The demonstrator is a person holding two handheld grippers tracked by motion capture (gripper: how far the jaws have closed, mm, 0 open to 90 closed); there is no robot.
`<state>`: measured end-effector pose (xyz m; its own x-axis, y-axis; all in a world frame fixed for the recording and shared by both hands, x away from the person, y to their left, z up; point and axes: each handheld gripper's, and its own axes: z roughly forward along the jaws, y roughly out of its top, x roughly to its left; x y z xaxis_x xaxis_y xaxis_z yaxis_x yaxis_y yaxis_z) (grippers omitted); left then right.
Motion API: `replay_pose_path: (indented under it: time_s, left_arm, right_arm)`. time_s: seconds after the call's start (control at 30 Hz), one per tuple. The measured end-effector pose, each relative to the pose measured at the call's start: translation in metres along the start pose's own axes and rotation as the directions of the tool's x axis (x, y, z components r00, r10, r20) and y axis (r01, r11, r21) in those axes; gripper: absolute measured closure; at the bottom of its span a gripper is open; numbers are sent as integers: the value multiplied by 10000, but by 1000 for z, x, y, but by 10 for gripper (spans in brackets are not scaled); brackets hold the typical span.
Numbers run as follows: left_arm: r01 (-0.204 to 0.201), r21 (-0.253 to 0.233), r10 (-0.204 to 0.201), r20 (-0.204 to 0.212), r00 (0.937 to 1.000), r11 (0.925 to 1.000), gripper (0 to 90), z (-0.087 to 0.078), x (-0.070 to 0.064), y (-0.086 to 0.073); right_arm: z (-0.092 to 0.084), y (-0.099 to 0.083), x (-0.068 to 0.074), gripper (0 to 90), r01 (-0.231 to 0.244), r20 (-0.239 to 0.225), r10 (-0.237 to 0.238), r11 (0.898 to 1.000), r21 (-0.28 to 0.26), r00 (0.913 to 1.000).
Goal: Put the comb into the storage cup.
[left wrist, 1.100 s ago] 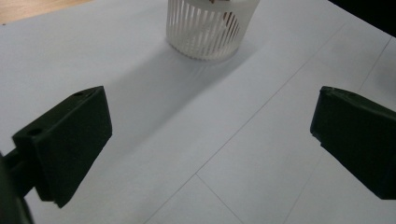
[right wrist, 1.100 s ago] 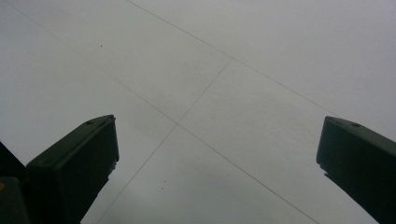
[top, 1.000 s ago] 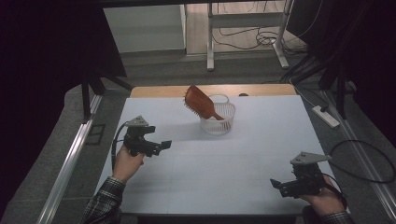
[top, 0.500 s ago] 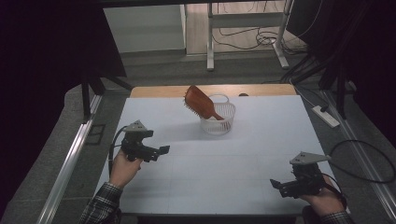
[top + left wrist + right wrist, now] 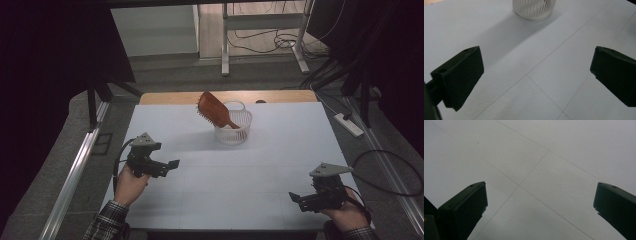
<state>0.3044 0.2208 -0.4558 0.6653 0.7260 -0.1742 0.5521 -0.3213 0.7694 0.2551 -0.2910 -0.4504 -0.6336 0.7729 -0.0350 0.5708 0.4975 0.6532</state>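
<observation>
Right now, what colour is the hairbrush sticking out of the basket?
The hairbrush is reddish-brown, standing in the white basket; the high view shows it best.

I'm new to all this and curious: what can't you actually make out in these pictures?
- Hairbrush handle end: high view, hidden inside the white basket.
- Basket top: left gripper view, cut off by the upper edge.
- Small dark thing on the wooden strip behind the table: high view, too small to identify.

- Your high view looks forward and down over the whole white table (image 5: 260, 165).
- Your left gripper view sits low, facing the slatted basket (image 5: 534, 8) beyond its fingers; the high view shares it.
- Your right gripper view looks closely down at bare tabletop between its fingers.
</observation>
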Motion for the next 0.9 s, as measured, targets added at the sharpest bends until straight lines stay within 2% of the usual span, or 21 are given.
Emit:
replay_pose_path:
  time_s: [0.9]
  left_arm:
    - [198, -228, -199, -77, 9998, 9995, 0, -15, -7, -12]
  right_arm:
    - [1, 1, 1, 0, 96, 50, -96, 9999, 41, 9999]
